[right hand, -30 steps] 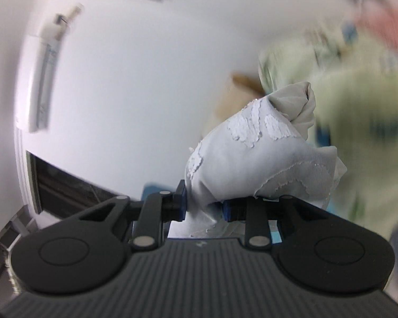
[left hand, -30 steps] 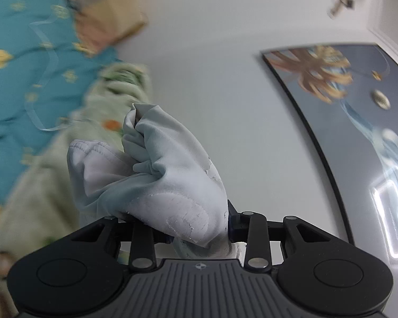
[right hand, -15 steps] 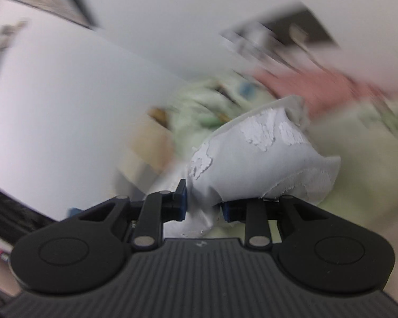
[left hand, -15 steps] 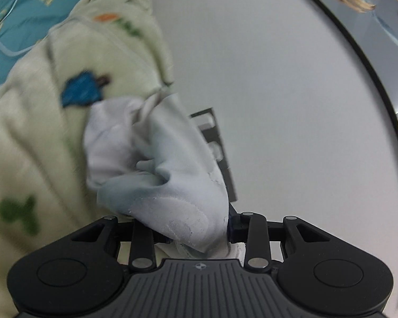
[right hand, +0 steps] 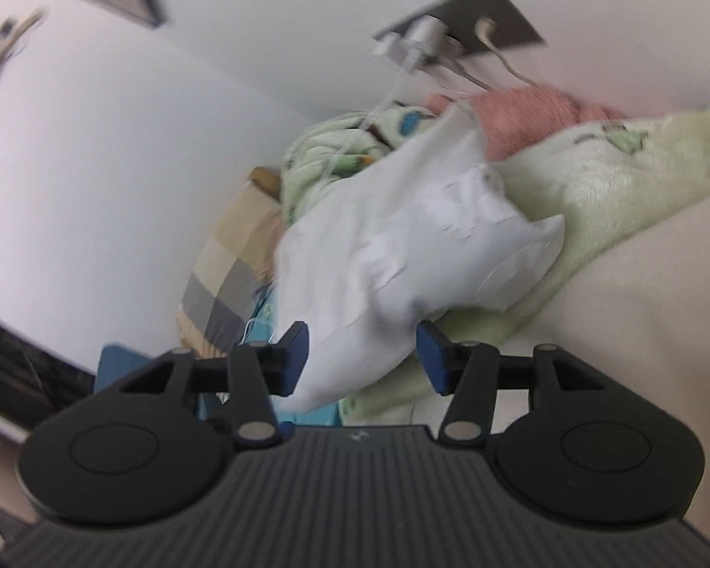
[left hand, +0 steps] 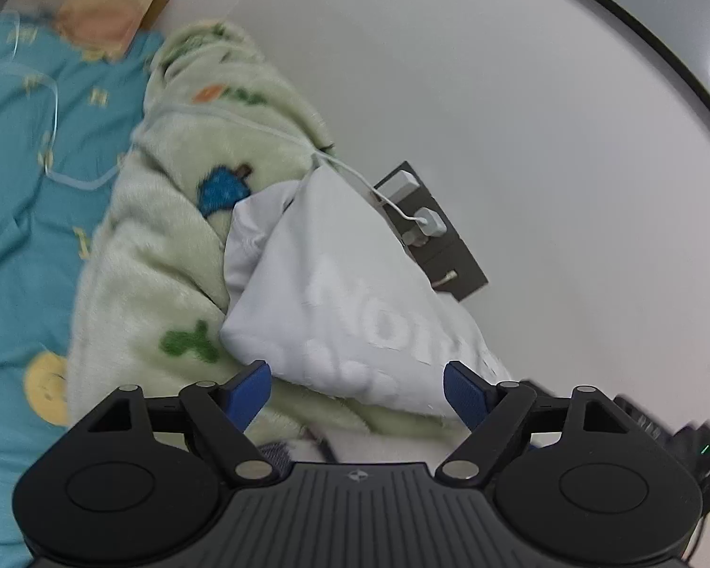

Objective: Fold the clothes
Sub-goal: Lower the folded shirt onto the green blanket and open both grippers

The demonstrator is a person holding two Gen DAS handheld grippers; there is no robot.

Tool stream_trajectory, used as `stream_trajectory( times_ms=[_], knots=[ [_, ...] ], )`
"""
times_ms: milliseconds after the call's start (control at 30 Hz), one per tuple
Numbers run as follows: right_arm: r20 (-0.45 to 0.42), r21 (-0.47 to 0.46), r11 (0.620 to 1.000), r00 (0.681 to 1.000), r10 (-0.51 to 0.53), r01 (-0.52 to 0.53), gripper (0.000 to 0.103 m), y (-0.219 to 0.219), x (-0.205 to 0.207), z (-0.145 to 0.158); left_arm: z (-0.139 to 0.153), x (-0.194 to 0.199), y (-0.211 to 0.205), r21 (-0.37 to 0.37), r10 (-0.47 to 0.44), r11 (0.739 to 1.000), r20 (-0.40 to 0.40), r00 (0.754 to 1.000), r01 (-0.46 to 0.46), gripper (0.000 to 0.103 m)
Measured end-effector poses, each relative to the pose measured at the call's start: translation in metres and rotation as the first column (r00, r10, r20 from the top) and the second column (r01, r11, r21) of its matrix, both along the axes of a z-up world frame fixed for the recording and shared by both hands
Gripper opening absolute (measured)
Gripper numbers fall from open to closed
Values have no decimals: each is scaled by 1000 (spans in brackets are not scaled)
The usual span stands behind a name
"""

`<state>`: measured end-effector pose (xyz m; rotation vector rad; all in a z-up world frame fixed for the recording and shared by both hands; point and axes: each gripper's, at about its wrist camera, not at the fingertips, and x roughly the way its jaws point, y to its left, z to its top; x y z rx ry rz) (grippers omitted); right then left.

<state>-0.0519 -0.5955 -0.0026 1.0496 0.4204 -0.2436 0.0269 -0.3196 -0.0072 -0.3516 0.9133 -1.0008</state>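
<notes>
A folded white garment (left hand: 345,303) with white printed lettering lies on a pale green fleece blanket (left hand: 165,255). My left gripper (left hand: 357,390) stands open just short of it, the blue pads spread on either side of its near edge. In the right wrist view the same white garment (right hand: 402,255) rests against the green blanket (right hand: 606,199). My right gripper (right hand: 362,357) is open too, with the cloth's lower corner hanging loose between the pads, which do not press it.
A teal patterned sheet (left hand: 19,199) covers the bed at left. A grey wall socket plate (left hand: 430,232) holds white chargers and cables. A pink towel (right hand: 520,113), a checked pillow (right hand: 232,265) and a cream cushion (right hand: 648,322) lie nearby.
Both grippers held the bunched white garment earlier; both have now opened and let it go onto the green blanket, where it lies flatter. Both views swung toward the wall socket.
</notes>
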Motion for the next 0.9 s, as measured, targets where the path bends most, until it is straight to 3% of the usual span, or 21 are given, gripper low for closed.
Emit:
stream_trajectory(
  times_ms=[133,267,367,533,700,800,900],
  knots=[
    [16,-148,989,999,28,-25,55,34,-23,32,29,-42,28,24,-10,1000,127,992,7,93],
    [10,-302,953,1000,22,-18,55,69,-43,53,58,-85,57,49,-23,999,252,967,11,94],
    [10,-375,927,1000,14,-10,55,91,-56,60,80,-116,78,68,-34,998,343,939,12,101],
    [15,-508,861,1000,-9,16,55,127,-78,66,108,-162,112,98,-35,995,484,874,-14,103],
    [36,-595,801,998,-53,64,55,158,-91,65,107,-180,140,98,1,993,538,843,-63,103],
    [47,-643,762,997,-62,78,70,175,-93,62,103,-185,154,88,19,993,554,833,-81,103],
    [44,-713,697,997,-69,80,72,194,-91,60,100,-186,162,100,23,990,576,817,-98,103]
  ],
)
